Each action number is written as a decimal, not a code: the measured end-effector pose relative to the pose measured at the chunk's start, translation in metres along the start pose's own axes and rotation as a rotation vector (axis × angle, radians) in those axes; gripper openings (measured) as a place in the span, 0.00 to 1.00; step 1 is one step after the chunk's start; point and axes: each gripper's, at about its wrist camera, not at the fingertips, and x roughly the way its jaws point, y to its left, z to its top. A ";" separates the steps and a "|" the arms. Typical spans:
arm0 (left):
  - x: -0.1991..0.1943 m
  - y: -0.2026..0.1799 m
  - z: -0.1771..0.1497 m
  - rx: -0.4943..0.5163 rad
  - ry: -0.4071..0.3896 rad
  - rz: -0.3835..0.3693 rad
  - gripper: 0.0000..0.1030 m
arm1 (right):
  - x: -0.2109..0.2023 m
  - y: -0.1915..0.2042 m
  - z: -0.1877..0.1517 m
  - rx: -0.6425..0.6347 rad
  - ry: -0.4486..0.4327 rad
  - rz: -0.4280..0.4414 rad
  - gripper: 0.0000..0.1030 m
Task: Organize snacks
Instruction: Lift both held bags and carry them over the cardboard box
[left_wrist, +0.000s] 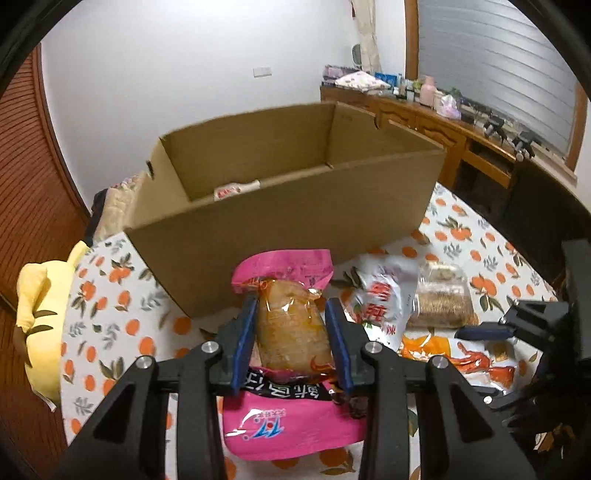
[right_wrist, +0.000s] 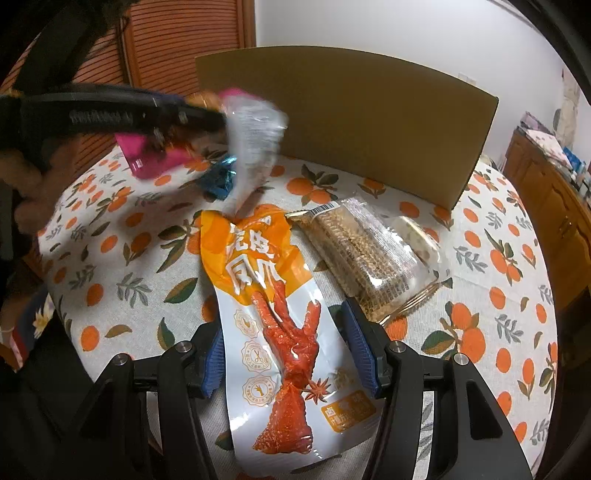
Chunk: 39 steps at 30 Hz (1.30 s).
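My left gripper (left_wrist: 291, 314) is shut on a pink snack pack (left_wrist: 288, 332) with a clear window, held above the table in front of the open cardboard box (left_wrist: 280, 218). It also shows in the right wrist view (right_wrist: 155, 155), blurred. My right gripper (right_wrist: 286, 354) is open, its fingers either side of an orange and white chicken-feet pack (right_wrist: 273, 317) lying flat on the table. One white snack (left_wrist: 236, 190) lies inside the box.
A white and red pack (left_wrist: 384, 302) and a clear sesame-bar pack (right_wrist: 369, 254) lie on the orange-patterned tablecloth (right_wrist: 122, 258). A blue wrapper (right_wrist: 219, 179) lies near the box. A yellow plush (left_wrist: 40, 314) sits at the left edge. A wooden sideboard (left_wrist: 443, 129) stands behind.
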 end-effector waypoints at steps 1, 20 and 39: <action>-0.003 0.002 0.002 -0.001 -0.007 0.001 0.35 | 0.000 0.000 0.000 -0.002 0.000 -0.001 0.55; -0.015 -0.004 0.002 -0.012 -0.041 -0.020 0.35 | -0.013 0.004 0.005 -0.033 -0.053 0.013 0.17; -0.023 -0.001 0.004 -0.026 -0.066 -0.029 0.35 | -0.042 0.002 0.022 -0.036 -0.138 0.022 0.12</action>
